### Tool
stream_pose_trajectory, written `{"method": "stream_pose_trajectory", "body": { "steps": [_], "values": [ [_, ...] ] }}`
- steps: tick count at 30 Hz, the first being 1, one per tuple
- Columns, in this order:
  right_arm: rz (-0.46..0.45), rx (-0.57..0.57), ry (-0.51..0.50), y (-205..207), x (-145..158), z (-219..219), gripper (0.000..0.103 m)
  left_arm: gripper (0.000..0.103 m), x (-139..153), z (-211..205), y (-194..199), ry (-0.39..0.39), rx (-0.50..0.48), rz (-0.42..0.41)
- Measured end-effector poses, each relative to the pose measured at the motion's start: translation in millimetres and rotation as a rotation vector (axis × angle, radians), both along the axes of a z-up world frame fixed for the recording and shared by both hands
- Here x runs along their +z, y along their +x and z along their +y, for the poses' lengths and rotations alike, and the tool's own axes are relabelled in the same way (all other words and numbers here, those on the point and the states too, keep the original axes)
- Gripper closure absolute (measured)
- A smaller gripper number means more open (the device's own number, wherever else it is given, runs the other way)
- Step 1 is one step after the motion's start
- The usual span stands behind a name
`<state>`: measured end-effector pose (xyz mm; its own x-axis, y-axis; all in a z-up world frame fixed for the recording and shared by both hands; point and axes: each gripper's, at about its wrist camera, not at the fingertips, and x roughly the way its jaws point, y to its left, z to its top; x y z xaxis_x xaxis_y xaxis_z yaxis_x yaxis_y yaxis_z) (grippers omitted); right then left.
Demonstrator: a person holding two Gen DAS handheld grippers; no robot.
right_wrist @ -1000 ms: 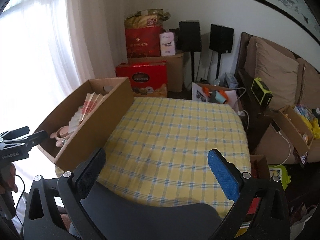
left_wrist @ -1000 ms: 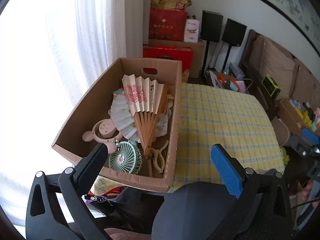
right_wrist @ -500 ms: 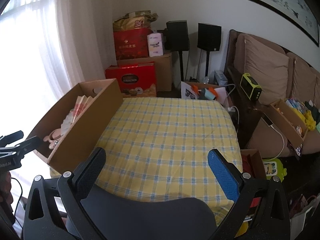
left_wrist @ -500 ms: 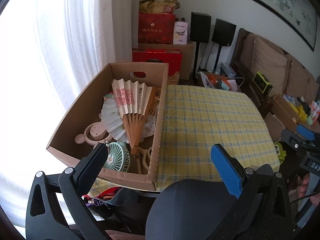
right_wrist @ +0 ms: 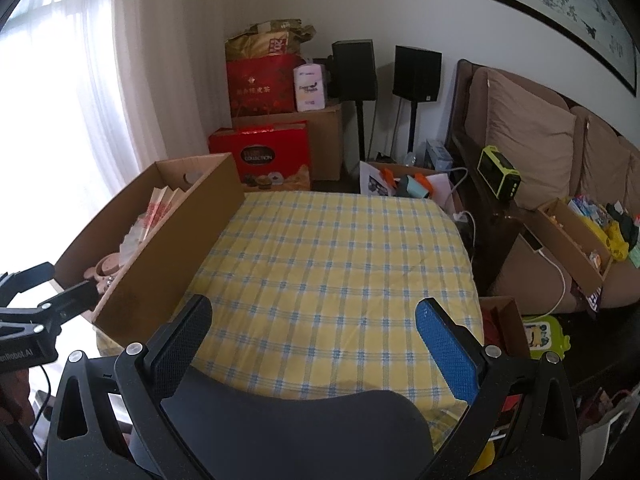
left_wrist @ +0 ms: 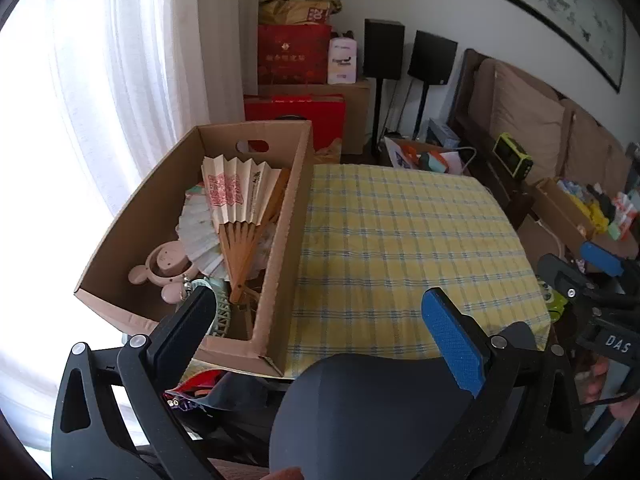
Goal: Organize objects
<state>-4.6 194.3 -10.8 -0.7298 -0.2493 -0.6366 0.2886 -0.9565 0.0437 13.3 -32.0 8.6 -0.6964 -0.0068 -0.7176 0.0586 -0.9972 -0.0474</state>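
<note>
Cardboard box at table left edge, left gripper and right gripper wide apart, empty

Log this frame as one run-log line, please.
left gripper: open, empty | right gripper: open, empty | box: on table's left edge, holds fans | tablecloth: bare

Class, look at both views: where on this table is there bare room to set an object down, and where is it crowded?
Free: the yellow checked tablecloth, bare from the cardboard box rightward to the table's edges. Crowded: inside the box, where the paper fan, pink toy and green fan overlap.
</note>
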Motion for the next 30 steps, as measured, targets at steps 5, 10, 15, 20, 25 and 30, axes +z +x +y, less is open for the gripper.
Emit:
{"method": "stream_pose_trajectory", "body": {
  "steps": [5, 10, 15, 20, 25, 30],
  "values": [
    [-0.004, 0.006, 0.005, 0.3, -2.2, -5.5, 0.0, 0.0, 1.7, 1.2, 0.1, -0.005, -0.002, 0.005],
    [-0.008, 0.015, 0.007, 1.6, -2.2, -9.4, 0.0, 0.0, 1.7, 1.9, 2.0, -0.017, 0.006, 0.01],
    [-0.007, 0.016, 0.01, 2.3, -1.3, -11.8, 0.0, 0.0, 0.5, -0.6, 1.6, -0.019, 0.012, 0.008],
    [-0.008, 0.018, 0.009, 2.2, -1.1, -11.1, 0.0, 0.0, 0.7, -2.8, 1.2, -0.022, 0.019, 0.009],
    [-0.008, 0.018, 0.009, 2.3, -1.1, -11.1, 0.0, 0.0, 0.6, -2.2, 2.4, -0.024, 0.02, 0.012],
    [-0.01, 0.019, 0.006, 2.8, 0.2, -12.6, 0.0, 0.0, 1.3, -3.2, 2.2, -0.027, 0.023, 0.012]
  ]
}}
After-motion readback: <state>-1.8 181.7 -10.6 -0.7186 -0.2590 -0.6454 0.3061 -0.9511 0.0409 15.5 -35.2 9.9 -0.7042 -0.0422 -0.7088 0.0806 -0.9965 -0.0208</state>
